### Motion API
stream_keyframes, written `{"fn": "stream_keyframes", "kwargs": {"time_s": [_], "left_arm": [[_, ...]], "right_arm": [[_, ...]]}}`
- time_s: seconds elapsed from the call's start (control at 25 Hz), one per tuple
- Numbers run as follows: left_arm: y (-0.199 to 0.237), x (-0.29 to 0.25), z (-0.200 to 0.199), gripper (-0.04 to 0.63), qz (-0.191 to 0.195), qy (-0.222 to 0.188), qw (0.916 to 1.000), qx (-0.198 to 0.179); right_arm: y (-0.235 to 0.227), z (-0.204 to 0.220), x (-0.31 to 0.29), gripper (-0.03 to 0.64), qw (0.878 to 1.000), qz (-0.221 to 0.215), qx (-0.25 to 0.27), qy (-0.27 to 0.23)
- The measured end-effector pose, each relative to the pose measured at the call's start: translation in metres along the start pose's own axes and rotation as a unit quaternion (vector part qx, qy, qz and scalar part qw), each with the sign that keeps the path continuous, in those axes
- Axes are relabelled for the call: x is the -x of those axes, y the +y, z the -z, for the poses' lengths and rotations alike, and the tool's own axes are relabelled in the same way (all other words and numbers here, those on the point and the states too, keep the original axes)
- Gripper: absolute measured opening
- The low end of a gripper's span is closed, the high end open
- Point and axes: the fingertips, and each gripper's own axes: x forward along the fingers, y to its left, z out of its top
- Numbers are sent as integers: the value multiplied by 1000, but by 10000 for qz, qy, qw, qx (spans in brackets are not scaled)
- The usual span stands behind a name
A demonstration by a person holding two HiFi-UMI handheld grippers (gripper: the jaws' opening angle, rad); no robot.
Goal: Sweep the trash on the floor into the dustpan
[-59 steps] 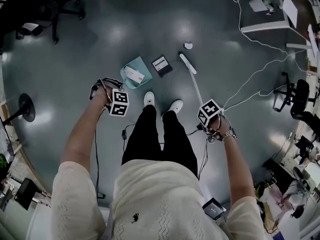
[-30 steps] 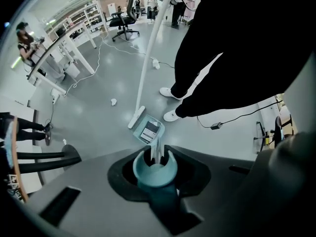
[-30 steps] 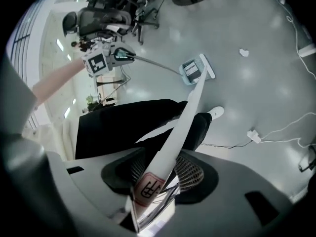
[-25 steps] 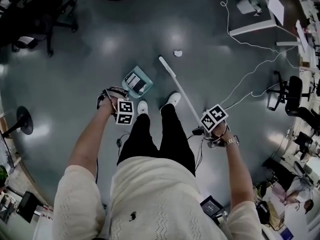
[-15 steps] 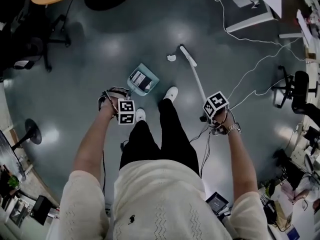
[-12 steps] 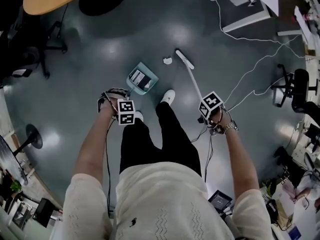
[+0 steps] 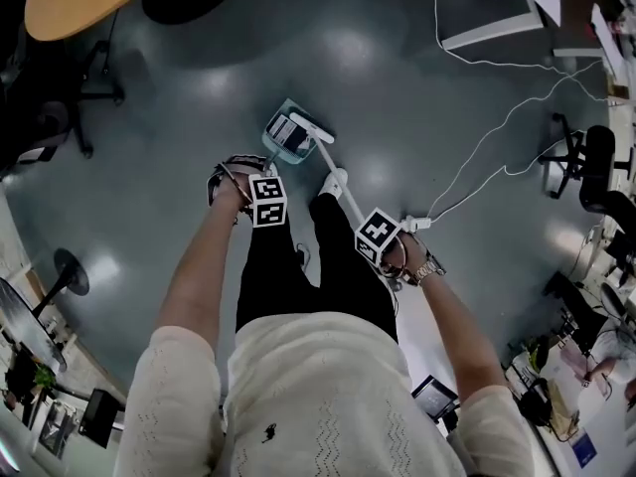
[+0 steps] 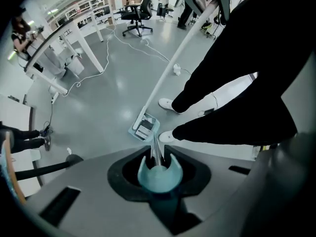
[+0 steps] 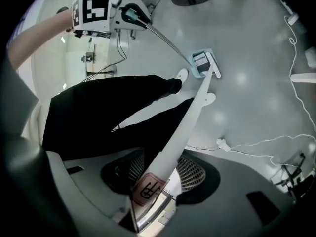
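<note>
— What are the two claws doing?

— The left gripper (image 8: 158, 165) is clamped on the teal end of the dustpan's thin wire handle (image 8: 155, 151). The right gripper (image 9: 157, 180) is closed round the white broom handle (image 9: 190, 116).

— And where is the dustpan?

— The teal dustpan (image 7: 284, 133) sits on the grey floor (image 7: 397, 78). A white shoe (image 7: 334, 181) is just beside it, on the person's side. The broom head (image 7: 311, 129) lies at the dustpan's right edge.

— Any trash?

— A flat dark packet (image 7: 289, 141) with a white label lies inside the dustpan.

— Can you read anything?

— The packet's print is too small to read. A red-outlined sticker (image 9: 146, 190) on the broom handle, right at the jaws, carries a red emblem, but I can't make out words. A white cable (image 7: 502, 132) trails well to the right of the dustpan.
</note>
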Motion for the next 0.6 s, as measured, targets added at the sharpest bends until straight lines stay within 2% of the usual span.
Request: {"fn": "stream_keyframes", "kwargs": {"time_s": [0.12, 0.2, 0.36, 0.52, 0.6], "left_arm": [[-3, 0, 19, 92, 179, 37, 9998, -65], [-1, 0, 34, 92, 138, 8, 9998, -115], [0, 2, 72, 92, 120, -27, 9997, -193], [-6, 4, 104, 92, 231, 29, 9997, 19], [-6, 3, 108, 92, 281, 48, 9996, 57]], "right_arm": [[23, -16, 7, 204, 9992, -246, -231, -231], [32, -26, 14, 202, 9966, -442, -507, -476], [45, -35, 30, 202, 9819, -980, -1217, -1072], [52, -34, 18, 202, 9778, -710, -1651, -1081], [56, -40, 10, 204, 9699, -666, -2013, -1201]]}}
